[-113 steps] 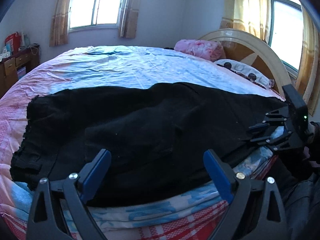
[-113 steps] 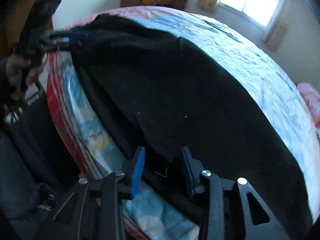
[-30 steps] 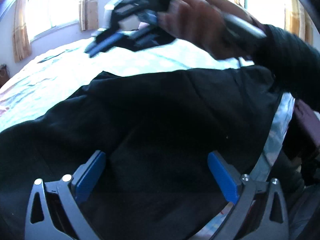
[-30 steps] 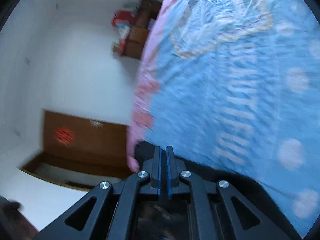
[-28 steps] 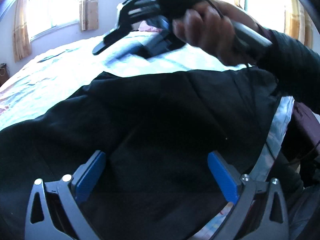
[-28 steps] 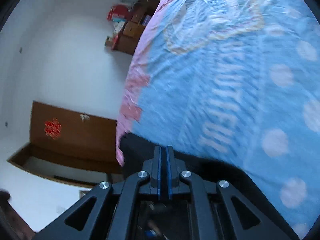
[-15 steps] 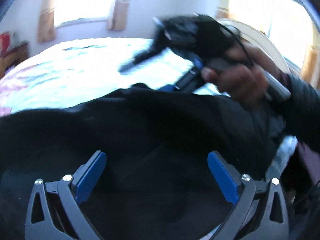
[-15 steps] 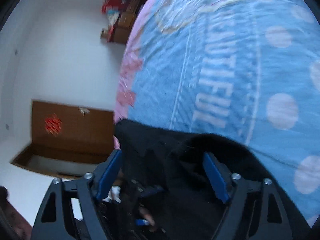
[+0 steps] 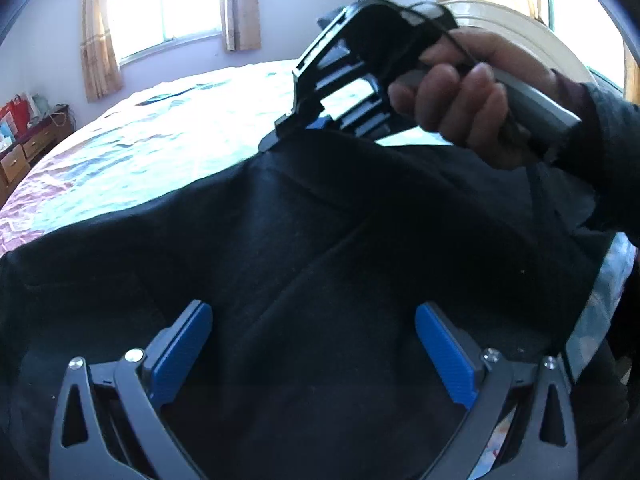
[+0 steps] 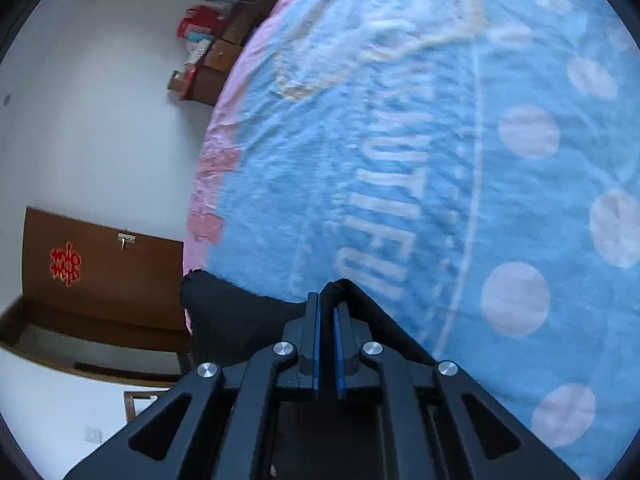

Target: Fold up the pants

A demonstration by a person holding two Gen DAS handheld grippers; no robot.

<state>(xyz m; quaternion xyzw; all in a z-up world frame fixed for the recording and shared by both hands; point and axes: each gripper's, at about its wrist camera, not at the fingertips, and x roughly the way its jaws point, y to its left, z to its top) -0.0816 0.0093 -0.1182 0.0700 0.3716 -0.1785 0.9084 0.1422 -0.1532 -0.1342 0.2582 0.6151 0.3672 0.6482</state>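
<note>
Black pants [image 9: 320,240] lie spread over the blue bedspread [image 9: 160,140], filling the lower half of the left wrist view. My left gripper [image 9: 312,320] hovers over them, open wide, its blue pads apart with nothing pinched. A hand [image 9: 452,92] holds my right gripper [image 9: 280,136] at the far edge of the pants, where the cloth rises in a peak. In the right wrist view the right gripper [image 10: 326,304] has its jaws closing, nearly together, with a fold of the black pants [image 10: 224,312] pinched at the tips.
The bedspread [image 10: 460,140] with white dots and lettering stretches beyond the pants. A wooden dresser [image 9: 24,148] stands at the far left wall, a curtained window [image 9: 168,4] behind the bed, a round headboard [image 9: 520,32] at right. A brown door [image 10: 100,276] is by the bed's corner.
The right gripper came down to the pants' far edge, opened wide, then closed on a fold of cloth. The left gripper stayed open over the pants and tilted a little.
</note>
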